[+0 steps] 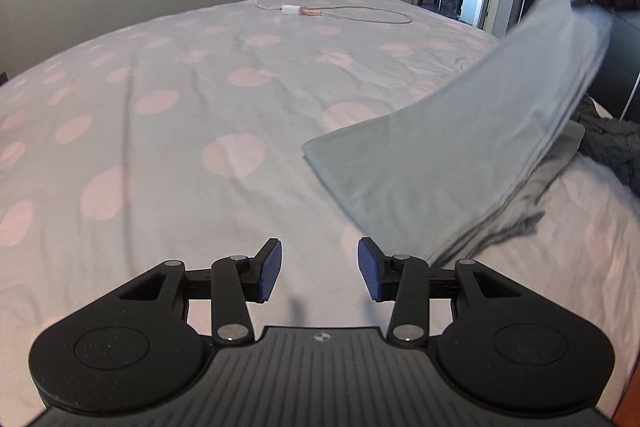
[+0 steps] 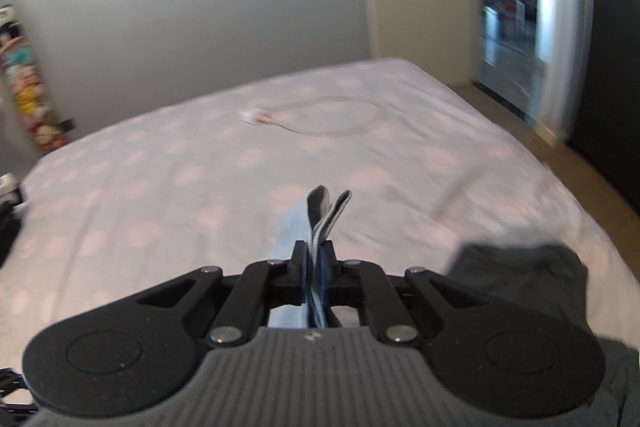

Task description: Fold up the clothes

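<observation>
Your right gripper [image 2: 315, 269] pinches the light blue garment [image 1: 440, 155], lifting it off the bed [image 1: 160, 147]; left gripper [image 1: 319, 269] spread apart, empty.

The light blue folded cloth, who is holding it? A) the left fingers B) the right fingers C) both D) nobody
B: the right gripper has its fingers shut on an edge of the light blue folded cloth, lifting one end off the polka-dot bed sheet, while the left gripper is open with nothing between its fingers.
</observation>
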